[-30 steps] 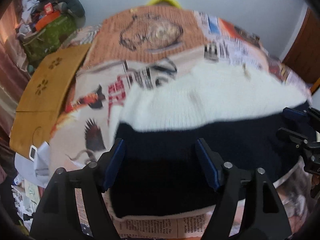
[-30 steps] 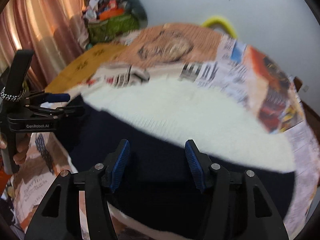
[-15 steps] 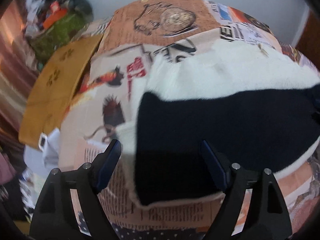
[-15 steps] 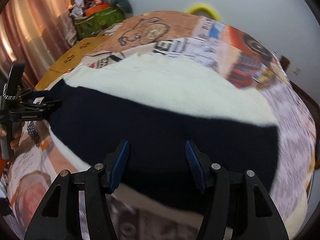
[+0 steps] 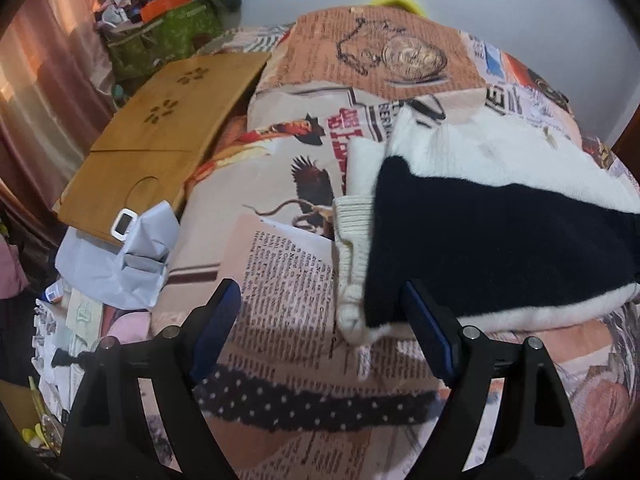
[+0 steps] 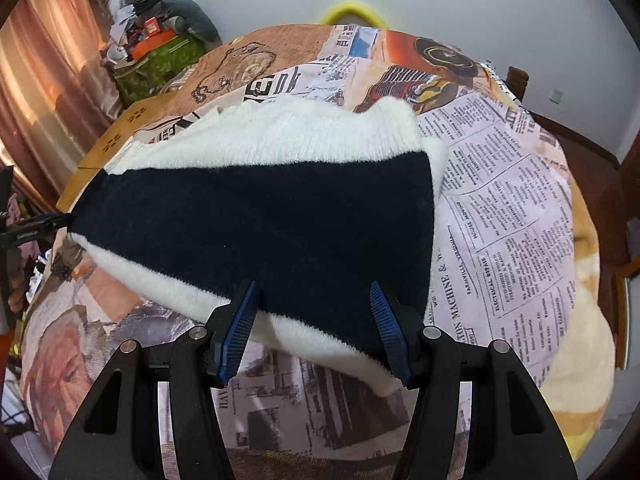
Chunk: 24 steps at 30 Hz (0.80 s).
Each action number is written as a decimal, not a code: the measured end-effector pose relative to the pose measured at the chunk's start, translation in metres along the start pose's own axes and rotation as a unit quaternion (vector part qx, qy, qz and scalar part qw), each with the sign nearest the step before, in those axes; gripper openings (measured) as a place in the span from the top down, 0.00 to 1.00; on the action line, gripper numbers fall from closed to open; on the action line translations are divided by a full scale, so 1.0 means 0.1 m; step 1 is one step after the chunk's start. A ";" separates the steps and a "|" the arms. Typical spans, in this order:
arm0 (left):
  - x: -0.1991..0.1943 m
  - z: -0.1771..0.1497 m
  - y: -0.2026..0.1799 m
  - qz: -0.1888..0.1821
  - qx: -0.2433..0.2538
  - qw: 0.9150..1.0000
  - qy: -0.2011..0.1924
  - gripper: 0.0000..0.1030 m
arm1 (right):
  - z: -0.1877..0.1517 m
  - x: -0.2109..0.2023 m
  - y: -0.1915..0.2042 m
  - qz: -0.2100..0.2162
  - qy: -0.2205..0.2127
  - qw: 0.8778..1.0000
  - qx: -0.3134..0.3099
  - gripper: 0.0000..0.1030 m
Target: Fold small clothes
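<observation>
A small knitted sweater, white with a wide navy band, lies folded flat on the newspaper-print bed cover; it shows in the left wrist view and the right wrist view. A white ribbed cuff pokes out at its left edge. My left gripper is open and empty, just short of the sweater's near left corner. My right gripper is open and empty, its fingers either side of the sweater's near edge without touching it. The left gripper also shows at the far left of the right wrist view.
A wooden lap tray lies at the bed's left side. A white paper bag and clutter lie below it. A green bag with piled items stands by the curtain. A yellow object is behind the bed.
Both grippers have pulled back from the sweater and to its sides. The left gripper moved left, so the sweater's left edge and cuff now show. The sweater lies still.
</observation>
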State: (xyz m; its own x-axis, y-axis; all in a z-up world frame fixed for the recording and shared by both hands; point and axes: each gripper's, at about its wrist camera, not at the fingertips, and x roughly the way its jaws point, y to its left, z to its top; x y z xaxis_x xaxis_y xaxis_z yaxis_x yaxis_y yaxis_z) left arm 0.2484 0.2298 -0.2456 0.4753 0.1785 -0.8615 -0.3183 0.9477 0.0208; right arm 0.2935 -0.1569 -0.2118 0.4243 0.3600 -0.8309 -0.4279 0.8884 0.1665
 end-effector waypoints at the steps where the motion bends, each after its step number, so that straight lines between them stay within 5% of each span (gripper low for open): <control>1: -0.06 -0.02 -0.01 -0.003 0.000 1.000 -0.004 0.20 | 0.02 -0.02 0.02 -0.002 -0.001 1.000 -0.001 0.47; 8: -0.33 -0.17 -0.07 -0.041 -0.030 0.999 -0.018 0.15 | 0.22 -0.22 0.21 0.019 -0.035 0.999 -0.007 0.47; 16: -0.13 -0.33 -0.19 -0.121 -0.077 0.989 0.043 0.15 | 0.44 -0.09 0.74 0.038 -0.055 0.996 -0.065 0.41; 24: 0.27 -0.33 -0.28 -0.247 -0.154 0.949 0.126 0.14 | 0.42 0.51 1.06 0.036 0.006 0.993 -0.108 0.41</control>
State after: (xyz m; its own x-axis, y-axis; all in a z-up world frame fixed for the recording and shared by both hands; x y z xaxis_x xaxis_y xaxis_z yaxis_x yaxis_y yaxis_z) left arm 0.2429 0.1994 -0.2862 0.4292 -0.3721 -0.8230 -0.3510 0.7708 -0.5316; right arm 0.3037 -0.0325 -0.2141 0.3772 0.4159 -0.8275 -0.6184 0.7782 0.1093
